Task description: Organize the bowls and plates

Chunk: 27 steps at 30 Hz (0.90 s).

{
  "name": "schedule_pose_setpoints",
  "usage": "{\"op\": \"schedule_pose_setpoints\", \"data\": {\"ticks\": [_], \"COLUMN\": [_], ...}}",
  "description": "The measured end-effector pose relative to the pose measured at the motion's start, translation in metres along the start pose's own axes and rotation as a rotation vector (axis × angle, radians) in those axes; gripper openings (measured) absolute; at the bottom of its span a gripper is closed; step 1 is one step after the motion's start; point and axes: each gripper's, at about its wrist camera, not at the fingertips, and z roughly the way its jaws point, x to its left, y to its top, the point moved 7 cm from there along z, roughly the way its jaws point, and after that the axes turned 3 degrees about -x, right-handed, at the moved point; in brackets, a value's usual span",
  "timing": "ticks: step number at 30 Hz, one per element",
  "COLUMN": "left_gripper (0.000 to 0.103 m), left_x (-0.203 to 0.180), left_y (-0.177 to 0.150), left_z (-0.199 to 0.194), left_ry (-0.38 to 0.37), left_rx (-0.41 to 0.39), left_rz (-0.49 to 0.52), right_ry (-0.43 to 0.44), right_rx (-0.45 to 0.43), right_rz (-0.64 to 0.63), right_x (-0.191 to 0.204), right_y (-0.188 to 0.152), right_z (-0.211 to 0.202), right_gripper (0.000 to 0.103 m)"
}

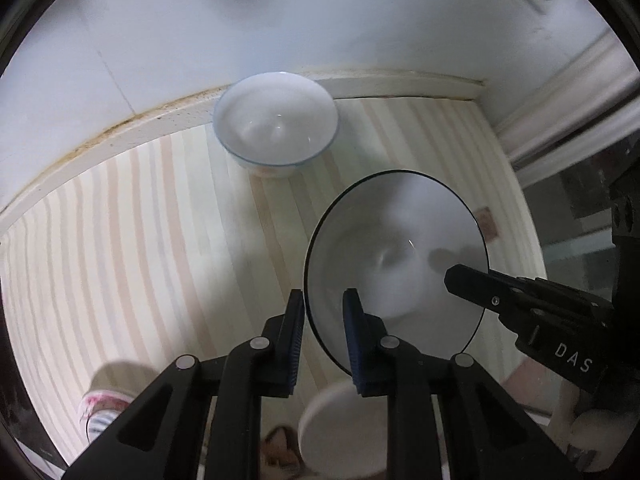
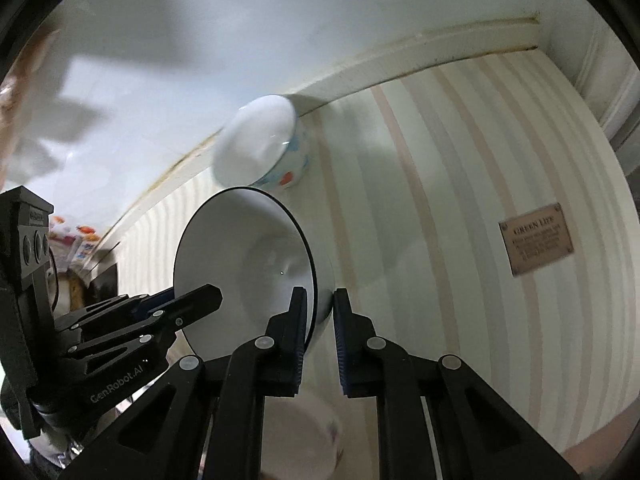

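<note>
left wrist view: left gripper (image 1: 323, 312) has its fingers astride the near-left rim of a white black-rimmed bowl (image 1: 394, 258), one pad outside, one inside, closed down on the wall. the right gripper (image 1: 466, 280) comes in from the right, one finger over the bowl's right rim. a second bowl (image 1: 276, 120) sits far off on the striped table (image 1: 140, 220), close to the wall edge. a pale round dish (image 1: 332, 428) lies near, under the held bowl

right wrist view: right gripper (image 2: 320, 308) straddles the right rim of the black-rimmed bowl (image 2: 240, 256), pads close on the wall; it looks clamped. the left gripper (image 2: 200, 296) reaches in from the left. the far bowl (image 2: 260, 144) shows blue and red spots outside. a label (image 2: 536, 238) sits on the table at right

handling, judged: glazed ware, stiff, breakable, slick; pinch the rim wall only, keep it level
</note>
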Motion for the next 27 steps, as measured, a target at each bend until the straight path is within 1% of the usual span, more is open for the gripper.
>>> {"op": "schedule_pose_setpoints", "data": {"ticks": [3, 7, 11, 15, 20, 27], "left_gripper": [0.017, 0.017, 0.017, 0.017, 0.017, 0.017], "left_x": [-0.003, -0.004, -0.001, 0.0, 0.002, 0.003], "left_y": [-0.016, -0.044, -0.072, -0.098, -0.11, -0.118], "left_z": [-0.019, -0.03, -0.03, -0.019, -0.002, 0.014], "left_ry": [0.002, -0.004, -0.012, -0.007, 0.004, 0.025], "left_rx": [-0.015, -0.008, 0.023, 0.067, 0.102, 0.133], "left_rz": [0.01, 0.009, 0.007, 0.009, 0.016, 0.035], "right_ry": [0.004, 0.001, 0.006, 0.008, -0.001, -0.018], "right_rx": [-0.009, -0.003, 0.029, 0.07, 0.112, 0.148], "right_rz": [-0.019, -0.04, -0.04, -0.024, -0.004, 0.001], "right_x": [0.01, 0.018, 0.019, 0.015, 0.006, 0.0], "right_y": [-0.017, -0.045, -0.077, -0.108, -0.132, -0.14], "right_z": [-0.019, -0.035, -0.039, -0.033, -0.019, -0.001], "right_gripper": [0.015, 0.015, 0.015, 0.015, 0.015, 0.015]}}
